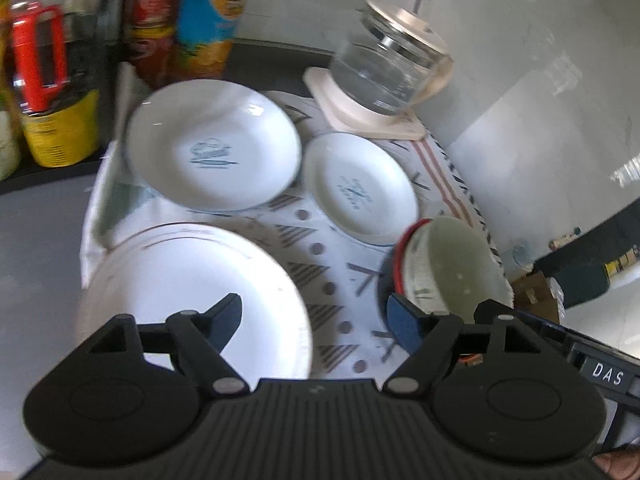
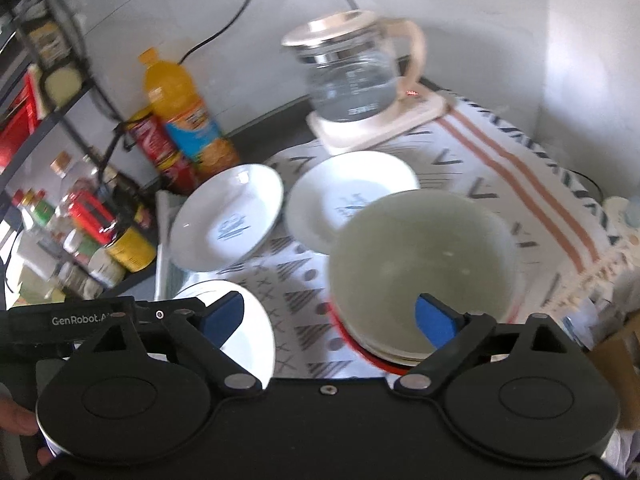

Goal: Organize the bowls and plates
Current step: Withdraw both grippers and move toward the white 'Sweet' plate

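Observation:
On a patterned cloth (image 1: pixel 320 264) lie a large white plate (image 1: pixel 192 280) at the near left, a deep white plate with a blue logo (image 1: pixel 212 148) behind it, a smaller logo plate (image 1: pixel 360 188), and a pale green bowl with a red rim (image 1: pixel 444 268) at the right. My left gripper (image 1: pixel 316 320) is open and empty above the large plate's right edge. In the right wrist view my right gripper (image 2: pixel 328 312) is open and empty; its right fingertip (image 2: pixel 436 320) hangs over the green bowl (image 2: pixel 424 268). The large plate (image 2: pixel 240 320), deep plate (image 2: pixel 228 216) and smaller plate (image 2: pixel 348 196) show there too.
A glass kettle on a cream base (image 2: pixel 356 76) stands at the back. An orange drink bottle (image 2: pixel 184 112), a red can (image 2: pixel 160 152) and a rack of jars and tins (image 2: pixel 80 232) stand at the left. White walls close the back and right.

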`<action>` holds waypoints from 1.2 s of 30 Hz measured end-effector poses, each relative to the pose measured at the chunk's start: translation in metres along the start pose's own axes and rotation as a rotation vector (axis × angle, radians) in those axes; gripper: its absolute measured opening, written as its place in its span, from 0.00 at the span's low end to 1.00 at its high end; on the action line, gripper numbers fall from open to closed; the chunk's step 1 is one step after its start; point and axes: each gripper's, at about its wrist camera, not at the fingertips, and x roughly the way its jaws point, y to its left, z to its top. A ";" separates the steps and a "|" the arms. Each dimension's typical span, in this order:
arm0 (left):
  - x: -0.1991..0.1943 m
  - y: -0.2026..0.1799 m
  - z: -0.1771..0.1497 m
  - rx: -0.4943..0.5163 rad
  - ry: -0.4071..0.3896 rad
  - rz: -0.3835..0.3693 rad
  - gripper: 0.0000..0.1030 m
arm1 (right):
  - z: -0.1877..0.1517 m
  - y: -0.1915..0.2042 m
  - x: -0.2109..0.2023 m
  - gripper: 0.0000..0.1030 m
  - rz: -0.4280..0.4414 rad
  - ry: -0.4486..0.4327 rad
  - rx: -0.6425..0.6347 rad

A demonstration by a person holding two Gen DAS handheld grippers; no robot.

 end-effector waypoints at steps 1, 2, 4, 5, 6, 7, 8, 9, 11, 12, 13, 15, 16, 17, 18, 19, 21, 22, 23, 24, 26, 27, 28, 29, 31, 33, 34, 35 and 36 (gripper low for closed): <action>-0.003 0.006 -0.001 -0.009 -0.004 0.007 0.76 | 0.000 0.005 0.002 0.91 0.008 0.002 -0.014; -0.006 0.012 -0.002 -0.018 -0.009 0.014 0.76 | -0.001 0.009 0.003 0.92 0.015 0.003 -0.027; -0.012 0.022 -0.005 -0.029 -0.019 0.025 0.77 | -0.001 0.019 0.006 0.94 0.029 0.008 -0.056; -0.014 0.026 -0.006 -0.033 -0.022 0.031 0.77 | -0.002 0.024 0.008 0.94 0.038 0.013 -0.068; -0.017 0.031 -0.007 -0.038 -0.026 0.037 0.77 | -0.002 0.028 0.010 0.94 0.045 0.018 -0.078; -0.019 0.035 -0.008 -0.043 -0.032 0.040 0.77 | -0.003 0.032 0.012 0.94 0.050 0.024 -0.089; -0.021 0.040 -0.009 -0.049 -0.034 0.045 0.77 | -0.004 0.036 0.014 0.94 0.053 0.028 -0.101; -0.023 0.043 -0.010 -0.056 -0.037 0.050 0.77 | -0.005 0.040 0.015 0.94 0.055 0.031 -0.112; -0.028 0.053 -0.013 -0.067 -0.040 0.058 0.77 | -0.007 0.049 0.019 0.95 0.062 0.038 -0.140; -0.030 0.056 -0.014 -0.073 -0.041 0.064 0.77 | -0.008 0.052 0.020 0.96 0.066 0.043 -0.151; -0.031 0.061 -0.015 -0.079 -0.043 0.068 0.77 | -0.010 0.057 0.022 0.97 0.068 0.048 -0.167; -0.034 0.069 -0.017 -0.098 -0.044 0.078 0.77 | -0.013 0.067 0.026 0.97 0.070 0.062 -0.202; -0.034 0.073 -0.018 -0.105 -0.044 0.080 0.77 | -0.014 0.071 0.027 0.97 0.071 0.065 -0.214; -0.035 0.076 -0.018 -0.111 -0.045 0.082 0.77 | -0.015 0.076 0.030 0.97 0.072 0.069 -0.230; -0.036 0.079 -0.018 -0.116 -0.047 0.085 0.77 | -0.016 0.080 0.032 0.97 0.072 0.074 -0.243; -0.037 0.082 -0.018 -0.123 -0.052 0.091 0.77 | -0.017 0.083 0.035 0.97 0.072 0.080 -0.251; -0.040 0.088 -0.017 -0.136 -0.061 0.095 0.77 | -0.017 0.087 0.040 0.97 0.069 0.093 -0.261; -0.040 0.091 -0.017 -0.142 -0.064 0.097 0.77 | -0.017 0.089 0.043 0.97 0.068 0.097 -0.266; -0.040 0.093 -0.016 -0.147 -0.066 0.099 0.77 | -0.016 0.090 0.045 0.97 0.067 0.101 -0.270; -0.040 0.095 -0.015 -0.153 -0.071 0.102 0.77 | -0.015 0.091 0.048 0.97 0.067 0.104 -0.274; -0.040 0.099 -0.014 -0.165 -0.084 0.108 0.77 | -0.014 0.094 0.053 0.97 0.071 0.108 -0.285; -0.040 0.101 -0.013 -0.169 -0.091 0.110 0.77 | -0.012 0.095 0.055 0.97 0.076 0.109 -0.288; -0.040 0.103 -0.012 -0.172 -0.099 0.112 0.76 | -0.011 0.096 0.058 0.97 0.079 0.109 -0.291; -0.039 0.104 -0.011 -0.180 -0.103 0.119 0.76 | -0.010 0.097 0.061 0.97 0.080 0.110 -0.293; -0.036 0.107 -0.008 -0.197 -0.114 0.120 0.76 | -0.005 0.098 0.068 0.97 0.076 0.112 -0.289; -0.032 0.111 -0.004 -0.206 -0.123 0.115 0.73 | 0.000 0.098 0.074 0.96 0.087 0.104 -0.281; -0.029 0.112 -0.002 -0.211 -0.125 0.115 0.73 | 0.002 0.098 0.077 0.93 0.088 0.101 -0.276; -0.026 0.114 0.000 -0.219 -0.129 0.114 0.73 | 0.005 0.097 0.081 0.91 0.086 0.102 -0.267; -0.024 0.116 0.002 -0.229 -0.135 0.114 0.71 | 0.008 0.095 0.086 0.87 0.086 0.106 -0.249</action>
